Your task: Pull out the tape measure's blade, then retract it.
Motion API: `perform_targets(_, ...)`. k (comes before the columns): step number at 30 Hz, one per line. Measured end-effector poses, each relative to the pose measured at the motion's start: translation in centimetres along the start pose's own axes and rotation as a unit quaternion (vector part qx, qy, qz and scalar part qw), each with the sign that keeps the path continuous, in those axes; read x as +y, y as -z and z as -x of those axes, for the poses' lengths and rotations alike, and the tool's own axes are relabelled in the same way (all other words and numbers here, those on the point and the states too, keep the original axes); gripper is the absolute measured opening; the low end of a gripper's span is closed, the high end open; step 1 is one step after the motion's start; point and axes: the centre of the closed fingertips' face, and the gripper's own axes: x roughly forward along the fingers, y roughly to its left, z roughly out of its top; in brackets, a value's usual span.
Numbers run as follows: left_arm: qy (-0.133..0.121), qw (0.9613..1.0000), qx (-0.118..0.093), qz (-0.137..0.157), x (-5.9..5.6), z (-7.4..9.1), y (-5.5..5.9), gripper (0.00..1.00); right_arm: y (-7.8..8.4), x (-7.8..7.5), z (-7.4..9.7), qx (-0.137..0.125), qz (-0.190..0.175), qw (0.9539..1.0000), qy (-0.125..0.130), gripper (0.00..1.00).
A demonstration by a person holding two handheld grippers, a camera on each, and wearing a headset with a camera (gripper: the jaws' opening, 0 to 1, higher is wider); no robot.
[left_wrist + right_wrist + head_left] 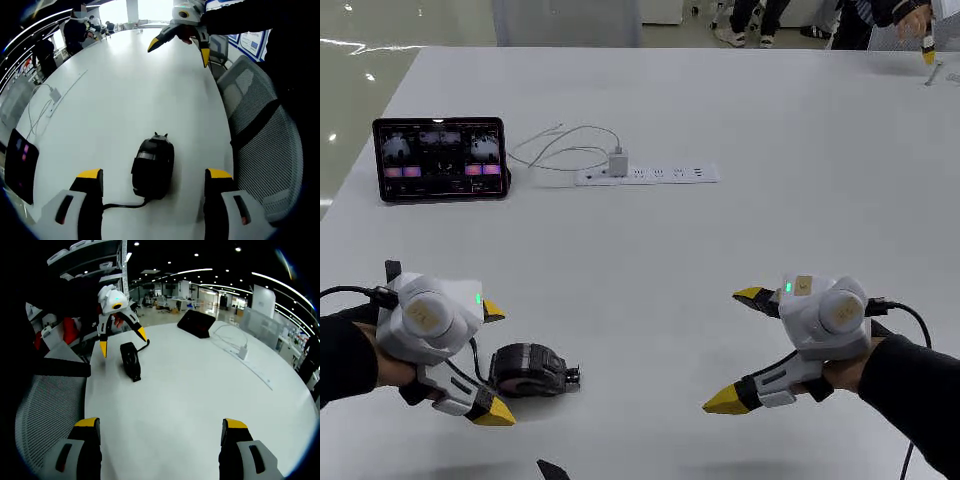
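Your left gripper (494, 361) stands wide open around the tape measure (528, 368) — not yet clamping its case — while your right gripper (734, 348), open too, waits well apart for the pull.

Nothing written can be read; the marks on the tablet (441, 159) screen are too small to tell.

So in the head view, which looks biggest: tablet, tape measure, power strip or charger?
Largest: tablet.
Next: tape measure or power strip, unsure; the strip is longer but thinner, and farther from the camera.
Smallest: charger.
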Motion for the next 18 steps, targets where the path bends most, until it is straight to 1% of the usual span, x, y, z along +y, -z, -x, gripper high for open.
perform_targets(4,0.003,0.9999,-0.004,-0.014,0.1,-0.4,-0.5,0.75,-0.6,0.2,-0.6,-0.002,0.005,1.0,-0.005,1.0)
perform_targets(6,0.007,0.9997,-0.005,-0.021,0.1,-0.7,-0.7,0.7,-0.8,0.2,-1.1,-0.002,0.008,0.9999,-0.009,1.0)
perform_targets(10,0.017,0.999,0.005,-0.041,-0.1,-1.8,-0.4,0.62,-1.6,0.5,-2.3,-0.005,0.015,0.9997,-0.018,1.0)
perform_targets(12,0.017,0.9986,0.012,-0.049,0.0,-2.2,-0.1,0.56,-2.0,0.8,-2.9,-0.005,0.019,0.9996,-0.022,1.0)
perform_targets(14,0.012,0.9982,0.019,-0.055,0.3,-2.7,0.1,0.52,-2.3,1.0,-3.6,-0.005,0.023,0.9993,-0.028,1.0)
perform_targets(15,0.012,0.9979,0.023,-0.06,0.5,-2.9,0.2,0.5,-2.4,1.2,-4.1,-0.002,0.026,0.9992,-0.031,1.0)
perform_targets(16,0.006,0.9979,0.026,-0.059,0.7,-3.0,0.2,0.46,-2.6,1.2,-4.3,-0.005,0.028,0.999,-0.033,1.0)
perform_targets(17,0.002,0.9976,0.026,-0.064,0.9,-3.0,0.2,0.41,-2.7,1.3,-4.5,-0.005,0.029,0.999,-0.035,1.0)
perform_targets(18,0.013,0.9976,0.033,-0.059,0.6,-2.8,0.1,0.34,-2.9,1.5,-4.7,-0.004,0.031,0.9988,-0.038,1.0)
